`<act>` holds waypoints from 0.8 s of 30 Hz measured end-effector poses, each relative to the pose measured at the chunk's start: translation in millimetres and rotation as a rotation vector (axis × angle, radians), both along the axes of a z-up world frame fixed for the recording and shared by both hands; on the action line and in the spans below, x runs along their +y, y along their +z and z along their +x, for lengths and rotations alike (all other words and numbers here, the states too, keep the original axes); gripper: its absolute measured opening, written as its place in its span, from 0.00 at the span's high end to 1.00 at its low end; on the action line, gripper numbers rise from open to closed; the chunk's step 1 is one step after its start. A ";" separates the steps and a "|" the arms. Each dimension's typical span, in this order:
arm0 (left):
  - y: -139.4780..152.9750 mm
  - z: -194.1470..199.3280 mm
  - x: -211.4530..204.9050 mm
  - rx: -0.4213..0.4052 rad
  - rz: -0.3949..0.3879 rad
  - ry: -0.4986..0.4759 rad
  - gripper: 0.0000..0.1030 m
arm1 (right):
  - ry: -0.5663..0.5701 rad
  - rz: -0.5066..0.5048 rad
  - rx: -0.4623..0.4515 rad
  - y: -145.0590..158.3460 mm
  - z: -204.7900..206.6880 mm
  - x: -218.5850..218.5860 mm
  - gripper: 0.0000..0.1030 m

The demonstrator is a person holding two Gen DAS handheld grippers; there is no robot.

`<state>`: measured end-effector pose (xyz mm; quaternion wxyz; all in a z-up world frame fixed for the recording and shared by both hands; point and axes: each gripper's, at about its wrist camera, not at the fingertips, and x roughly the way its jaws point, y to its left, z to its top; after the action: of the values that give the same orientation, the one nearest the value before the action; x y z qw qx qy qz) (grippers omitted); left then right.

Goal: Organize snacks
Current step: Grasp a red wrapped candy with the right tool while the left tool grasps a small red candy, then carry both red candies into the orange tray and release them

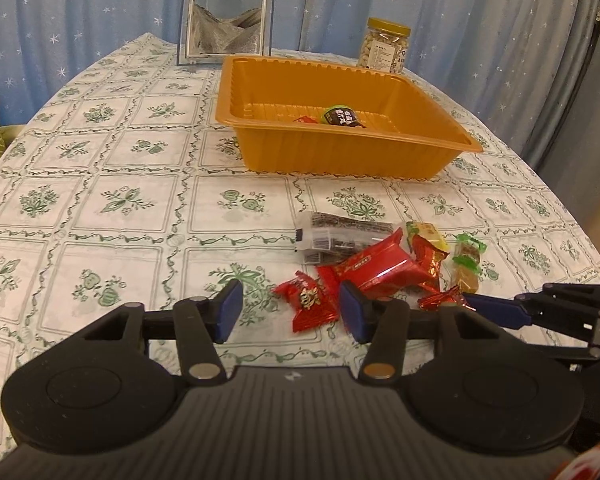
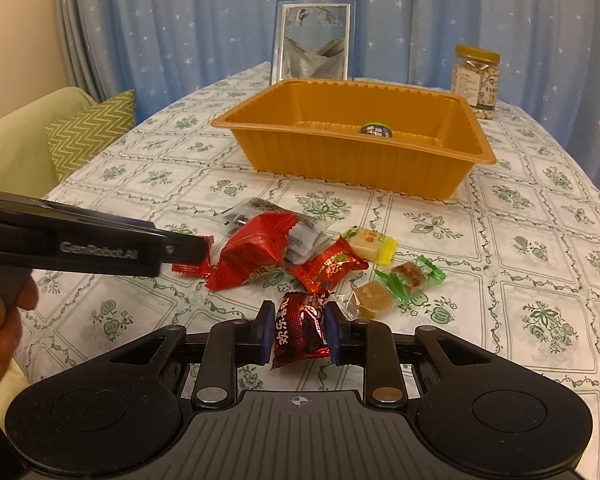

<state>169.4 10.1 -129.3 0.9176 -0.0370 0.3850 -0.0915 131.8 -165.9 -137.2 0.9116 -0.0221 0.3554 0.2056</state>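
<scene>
An orange tray [image 1: 352, 160] [image 2: 352, 168] stands mid-table with a dark round snack [image 1: 341, 116] [image 2: 376, 131] and a red wrapper [image 1: 305, 119] inside. A pile of wrapped snacks lies in front of it: a big red packet [image 1: 380, 266] [image 2: 252, 256], dark clear packets [image 1: 332, 236], a yellow candy [image 2: 370, 242], green-wrapped candies [image 2: 408, 278]. My left gripper [image 1: 292, 312] is open around a small red candy [image 1: 310, 300] on the cloth. My right gripper [image 2: 298, 330] is shut on a dark red candy [image 2: 300, 330] just above the table.
A picture frame [image 1: 226, 14] [image 2: 314, 42] and a jar of nuts [image 1: 386, 46] [image 2: 476, 80] stand behind the tray. A green sofa with a zigzag cushion [image 2: 92, 132] is left of the table. The floral cloth covers the table [image 1: 100, 200].
</scene>
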 end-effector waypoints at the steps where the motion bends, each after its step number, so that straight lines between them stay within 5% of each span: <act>1: -0.7 1.2 -1.4 -0.001 -0.003 0.000 0.56 | -0.001 0.001 0.000 0.1 -0.1 -0.3 0.74; 24: -5.9 0.2 -6.6 0.001 0.067 -0.008 0.83 | -0.028 0.005 -0.012 5.8 -2.4 -3.4 0.74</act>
<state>169.6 3.5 -135.2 0.9178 -0.0046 0.3884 -0.0824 129.4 -169.4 -131.4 0.9164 -0.0162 0.3498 0.1936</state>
